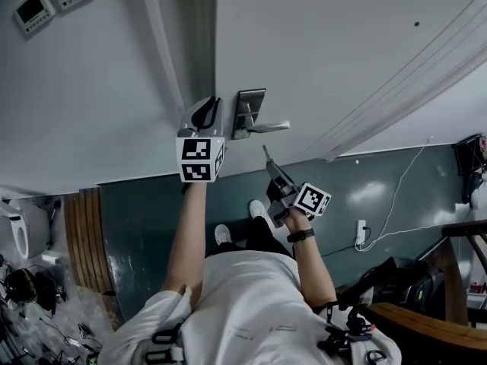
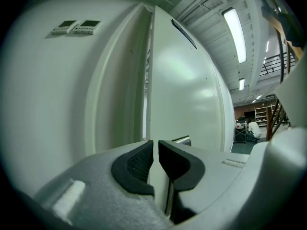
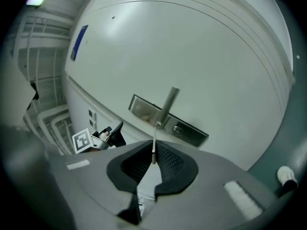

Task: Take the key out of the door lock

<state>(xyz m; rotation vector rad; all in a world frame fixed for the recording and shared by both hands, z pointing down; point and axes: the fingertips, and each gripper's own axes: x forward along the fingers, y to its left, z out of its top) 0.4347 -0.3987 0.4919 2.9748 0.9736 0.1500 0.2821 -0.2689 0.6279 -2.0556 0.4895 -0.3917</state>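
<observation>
Your right claw (image 3: 152, 153) pinches a thin key (image 3: 154, 140) upright between its pads, facing the white door (image 3: 192, 56). Straight ahead, past the key's tip, sit the metal lock plate (image 3: 189, 132) and lever handle (image 3: 168, 104). Your left claw (image 3: 108, 135) hovers to the left.

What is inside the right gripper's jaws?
A thin metal key, seen edge-on, is clamped between the pads of the right gripper. Its tip points at the lock plate that carries the lever handle. The key's gripped end is covered by the pads.
</observation>
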